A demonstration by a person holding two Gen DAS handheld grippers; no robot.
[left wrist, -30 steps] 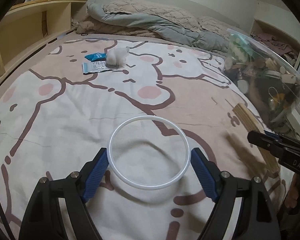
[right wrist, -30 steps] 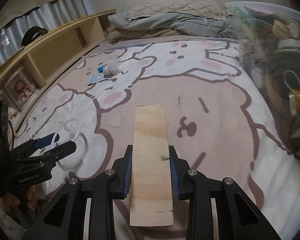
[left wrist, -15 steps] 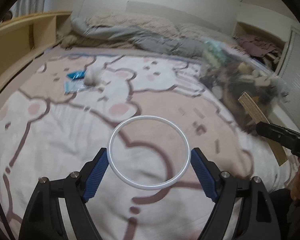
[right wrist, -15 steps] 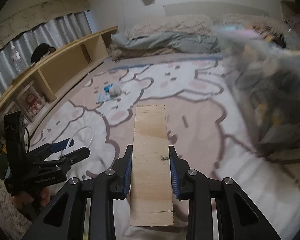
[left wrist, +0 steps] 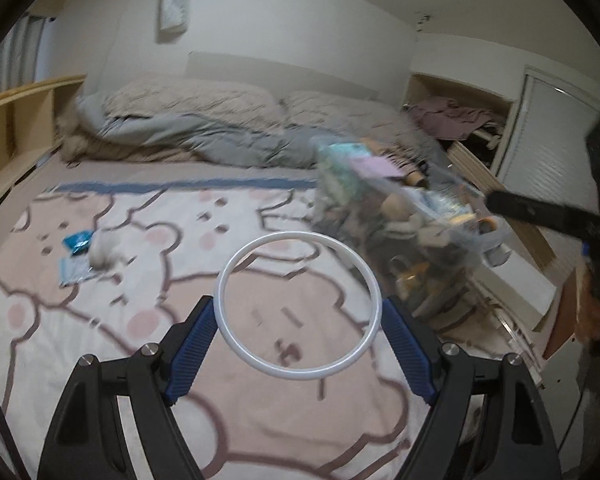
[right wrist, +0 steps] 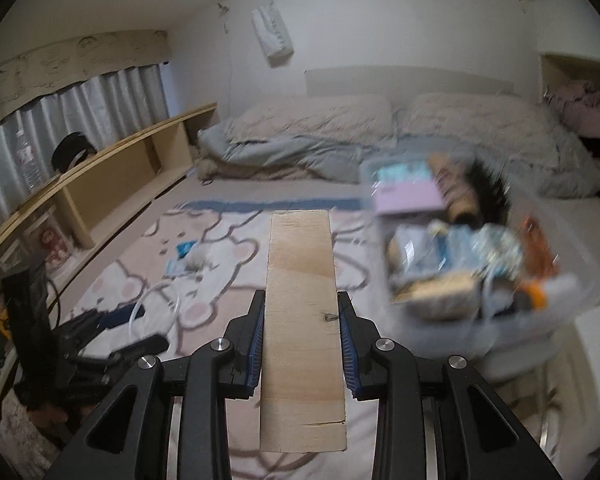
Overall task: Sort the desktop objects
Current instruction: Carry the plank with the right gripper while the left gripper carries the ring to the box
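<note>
My left gripper (left wrist: 298, 312) is shut on a white plastic ring (left wrist: 300, 375), its blue pads pressing the ring's left and right sides above the cartoon-print bedsheet (left wrist: 180, 420). A flat wooden board (right wrist: 302, 320) sticks forward out of my right gripper (right wrist: 301, 300), which is shut on its long edges. A clear plastic bin (right wrist: 520, 324) crammed with mixed items stands to the right of the board, blurred. In the left wrist view the same bin (left wrist: 480, 240) lies ahead on the right. The left gripper (right wrist: 132, 328) with the ring shows low on the left in the right wrist view.
Blue packets (left wrist: 76, 240) and a white fluffy lump (left wrist: 104, 248) lie on the sheet at the left. Grey bedding and pillows (left wrist: 204, 128) pile up at the far end. A wooden shelf (right wrist: 112, 172) lines the left side. A person's hand (left wrist: 588, 312) shows at the right edge.
Both grippers have risen with the ring and the board still held. The views have tilted upward, showing more wall, and the bin now sits nearer the middle.
</note>
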